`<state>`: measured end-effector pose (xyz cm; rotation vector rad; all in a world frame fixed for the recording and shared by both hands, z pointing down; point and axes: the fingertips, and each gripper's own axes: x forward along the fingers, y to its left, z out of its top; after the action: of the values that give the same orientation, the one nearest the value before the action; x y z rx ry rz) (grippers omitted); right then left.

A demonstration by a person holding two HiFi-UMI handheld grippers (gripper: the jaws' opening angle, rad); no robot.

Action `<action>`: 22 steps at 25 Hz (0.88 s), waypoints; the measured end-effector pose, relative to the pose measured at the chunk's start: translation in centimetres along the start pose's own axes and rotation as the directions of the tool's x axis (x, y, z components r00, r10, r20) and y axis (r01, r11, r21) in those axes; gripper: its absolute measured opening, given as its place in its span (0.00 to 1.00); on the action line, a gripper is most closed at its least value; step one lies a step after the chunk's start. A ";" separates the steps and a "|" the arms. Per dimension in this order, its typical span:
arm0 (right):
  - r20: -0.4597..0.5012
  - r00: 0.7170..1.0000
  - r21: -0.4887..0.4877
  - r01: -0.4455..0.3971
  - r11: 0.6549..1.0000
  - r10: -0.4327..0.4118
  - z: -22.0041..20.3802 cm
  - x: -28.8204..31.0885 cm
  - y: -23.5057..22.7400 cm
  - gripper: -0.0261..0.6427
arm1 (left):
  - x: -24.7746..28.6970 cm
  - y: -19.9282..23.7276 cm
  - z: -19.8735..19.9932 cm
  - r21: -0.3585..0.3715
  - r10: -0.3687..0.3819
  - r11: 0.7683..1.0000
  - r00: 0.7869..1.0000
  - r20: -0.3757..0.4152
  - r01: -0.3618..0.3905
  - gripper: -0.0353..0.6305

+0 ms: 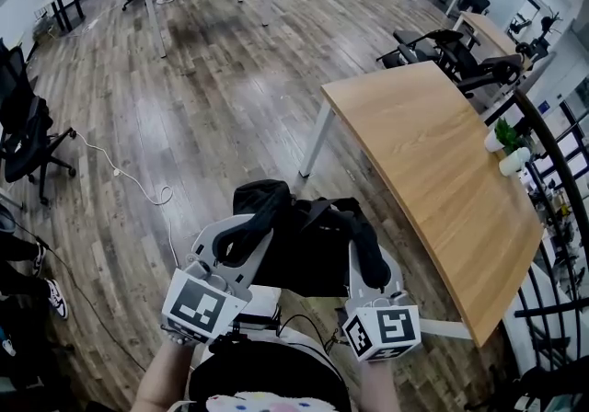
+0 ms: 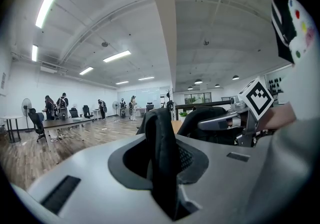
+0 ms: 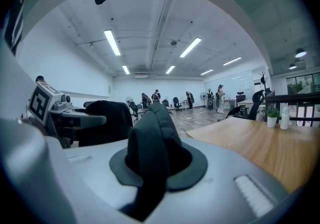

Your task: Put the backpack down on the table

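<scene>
Two claws share one black backpack (image 1: 304,249). From the head view, the bag hangs in the air between my left claw (image 1: 247,237) and my right claw (image 1: 370,263). It is above the wood-plank floor (image 1: 212,97), just beside the near edge of the pale wooden counter (image 1: 433,171) and not resting on it. A small green plant (image 1: 504,134) stands at the counter's far edge. A black office chair (image 1: 23,125) sits well apart at the left.

In the left gripper view, my left claw is clamped on the left-hand strap (image 2: 161,138), a black padded band that rises upright from between the jaws. Past it, to the right, is the marker cube (image 2: 257,97) of my right claw, with the dark bulk of the bag between the two. Several people (image 2: 60,104) stand around desks at the far end of the long, strip-lit room.

In the right gripper view, my right claw is closed tight on the right-hand strap (image 3: 152,138), which bulges up out of the jaws and folds over them. The bag's body hangs to the left, in front of my other claw. The counter's top stretches away on the right, close by, with a white container (image 3: 285,117) beside the plant at its far edge.
</scene>
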<state>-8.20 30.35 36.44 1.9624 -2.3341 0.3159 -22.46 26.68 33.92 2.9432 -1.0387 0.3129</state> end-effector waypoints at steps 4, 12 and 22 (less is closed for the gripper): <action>-0.002 1.000 -0.002 0.015 1.000 -0.015 0.4 1.9 -1.3 0.11 | 2.5 1.4 -0.1 -0.007 -0.015 1.000 1.000 -0.008 0.015 0.15; -0.002 0.997 -0.020 0.072 0.997 -0.072 2.7 6.7 -4.9 0.11 | 9.1 4.1 1.3 0.003 -0.078 0.997 0.997 -0.011 0.078 0.15; 0.005 0.993 -0.004 0.119 0.993 -0.119 5.9 14.0 -9.3 0.11 | 17.1 9.1 4.0 0.032 -0.141 0.990 0.990 0.007 0.140 0.15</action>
<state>-1.11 14.08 34.39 2.0919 -2.2059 0.2974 -14.40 8.67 32.65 3.0285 -0.8288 0.3163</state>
